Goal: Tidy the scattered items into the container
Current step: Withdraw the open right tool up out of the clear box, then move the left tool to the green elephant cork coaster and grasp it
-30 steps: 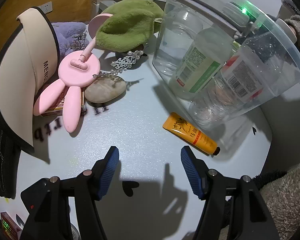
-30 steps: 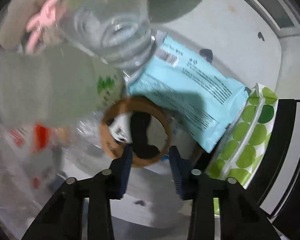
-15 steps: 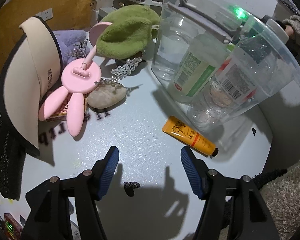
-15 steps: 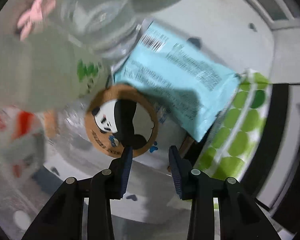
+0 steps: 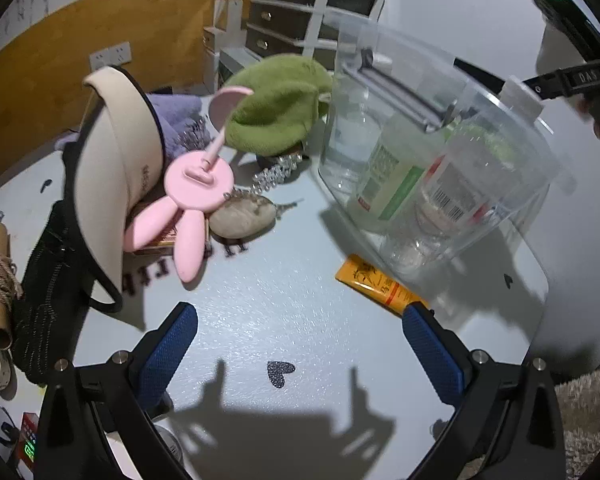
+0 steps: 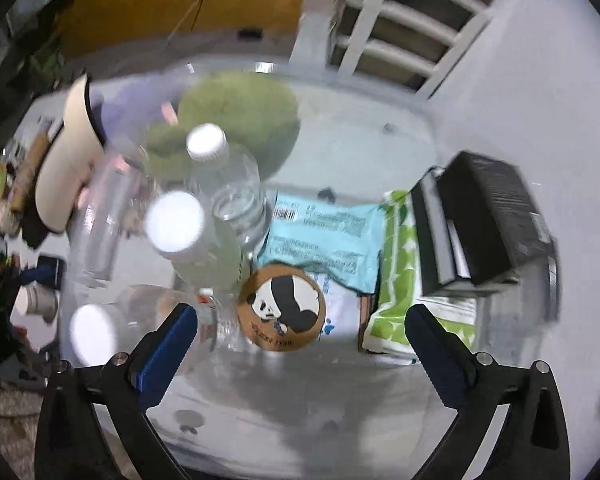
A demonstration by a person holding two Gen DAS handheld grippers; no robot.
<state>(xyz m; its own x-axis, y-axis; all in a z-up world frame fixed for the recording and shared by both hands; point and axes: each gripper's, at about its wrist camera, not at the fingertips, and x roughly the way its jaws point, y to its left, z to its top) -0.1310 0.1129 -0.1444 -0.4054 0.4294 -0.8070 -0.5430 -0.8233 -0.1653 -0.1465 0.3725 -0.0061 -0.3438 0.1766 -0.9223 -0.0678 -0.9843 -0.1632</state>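
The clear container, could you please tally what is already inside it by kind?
In the clear container, seen from the right wrist:
Bottles with white caps: 3
Round panda coaster: 1
Light blue packet: 1
Green dotted pack: 1
Black boxes: 2
Total: 8

left gripper (image 5: 300,334): angled downward, jaws opening, nothing between pads | right gripper (image 6: 300,332): pointing steeply downward, jaws opening, nothing between pads

White table (image 5: 260,312), orange tube (image 5: 374,285), stone (image 5: 242,219), clear container (image 5: 500,184)
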